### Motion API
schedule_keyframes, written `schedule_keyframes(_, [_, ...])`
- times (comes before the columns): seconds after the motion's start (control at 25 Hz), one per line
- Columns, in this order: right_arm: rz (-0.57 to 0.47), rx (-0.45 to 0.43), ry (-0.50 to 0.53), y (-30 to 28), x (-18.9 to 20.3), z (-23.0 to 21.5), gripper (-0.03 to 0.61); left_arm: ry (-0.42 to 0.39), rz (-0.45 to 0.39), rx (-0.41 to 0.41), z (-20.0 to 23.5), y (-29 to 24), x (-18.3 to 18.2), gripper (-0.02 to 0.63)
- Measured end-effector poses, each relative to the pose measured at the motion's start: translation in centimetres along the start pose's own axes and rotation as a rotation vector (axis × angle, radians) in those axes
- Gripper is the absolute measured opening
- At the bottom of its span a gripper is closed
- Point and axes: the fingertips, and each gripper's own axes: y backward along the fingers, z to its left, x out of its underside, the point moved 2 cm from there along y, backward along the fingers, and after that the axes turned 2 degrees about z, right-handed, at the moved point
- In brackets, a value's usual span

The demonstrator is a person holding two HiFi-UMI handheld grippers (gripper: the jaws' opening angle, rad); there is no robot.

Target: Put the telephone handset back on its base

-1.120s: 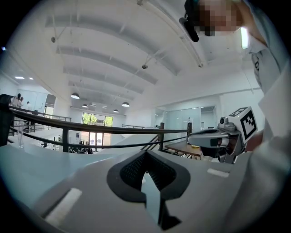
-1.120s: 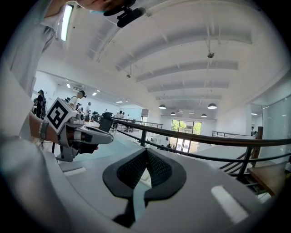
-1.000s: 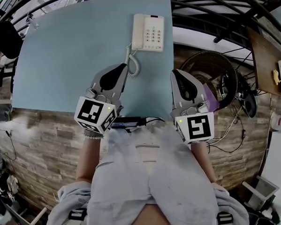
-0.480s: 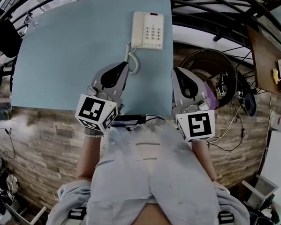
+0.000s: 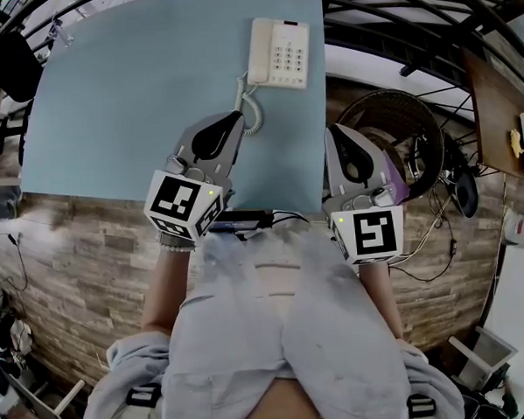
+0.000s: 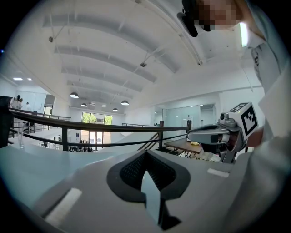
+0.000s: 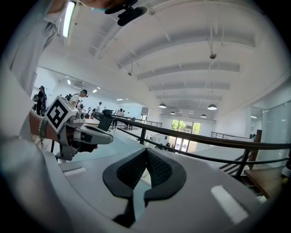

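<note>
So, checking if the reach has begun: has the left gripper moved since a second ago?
No. The left gripper lies where it was, its tip just left of the coiled cord below the telephone.

Telephone (image 5: 277,54) on table (image 5: 116,107), far right corner; cord (image 5: 250,108) in front.

Left gripper (image 5: 233,118) closed, right gripper (image 5: 332,132) closed, both empty

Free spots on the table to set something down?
Free: left and middle of the pale blue tabletop, up to the cream coiled cord. Crowded: far right corner, holding the cream push-button telephone, its cord, and the left claw near it.
</note>
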Motion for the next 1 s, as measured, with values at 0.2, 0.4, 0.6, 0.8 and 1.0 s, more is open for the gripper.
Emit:
schedule_keyframes(0.2, [0.001,-0.001,0.003,-0.11,-0.11,0.15,0.006,0.003,0.001,0.002,0.04,0.04,0.06,0.003])
schedule_keyframes(0.4, [0.002,-0.004,0.006,-0.21,-0.27,0.46,0.006,0.006,0.001,0.003,0.17,0.21,0.09,0.003])
schedule_keyframes(0.6, [0.007,-0.001,0.004,-0.07,0.09,0.58,0.006,0.009,0.003,0.004,0.09,0.23,0.46,0.003])
schedule_keyframes(0.8, [0.016,0.000,0.004,-0.09,0.21,0.55,0.006,0.011,0.009,0.008,0.02,0.06,0.54,0.003])
schedule_keyframes(1.0, [0.018,-0.001,0.003,-0.19,0.29,0.36,0.006,0.012,0.013,0.008,0.07,-0.19,0.63,0.003])
